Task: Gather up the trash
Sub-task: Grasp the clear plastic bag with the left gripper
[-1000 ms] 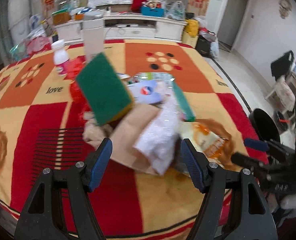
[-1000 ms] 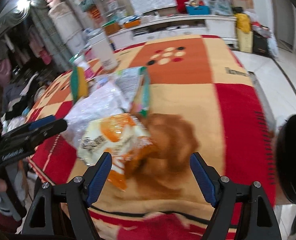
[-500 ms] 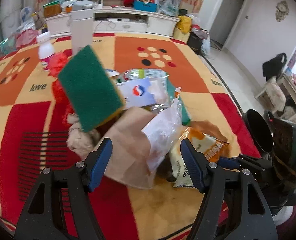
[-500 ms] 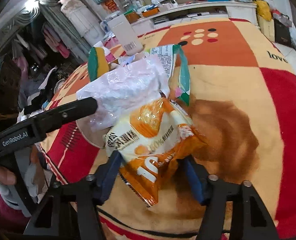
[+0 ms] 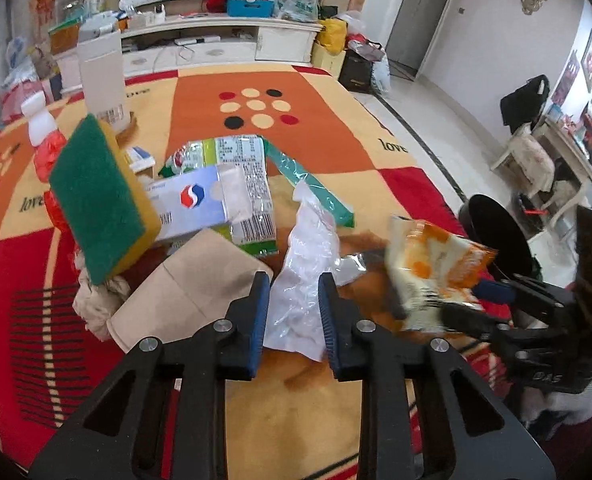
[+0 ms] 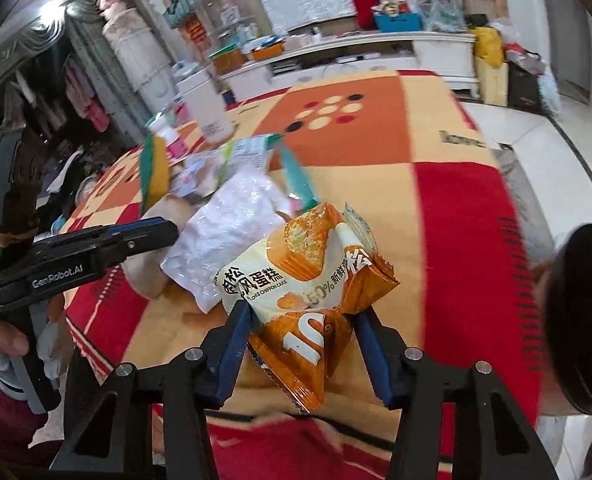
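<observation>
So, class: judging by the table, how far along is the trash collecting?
Nothing looks collected yet. In hand: the right tongs have just closed on the orange snack packet, the left tongs on the clear plastic wrapper. Left: the brown paper bag, blue carton and green packet.

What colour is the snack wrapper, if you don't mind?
Orange and cream snack wrapper, clearest in the right wrist view.

hand-held gripper (image 5: 294, 320): black arms | blue pads | silver screws | "GenRobot.AI" lettering | sleeve (image 6: 0, 420): maroon
</observation>
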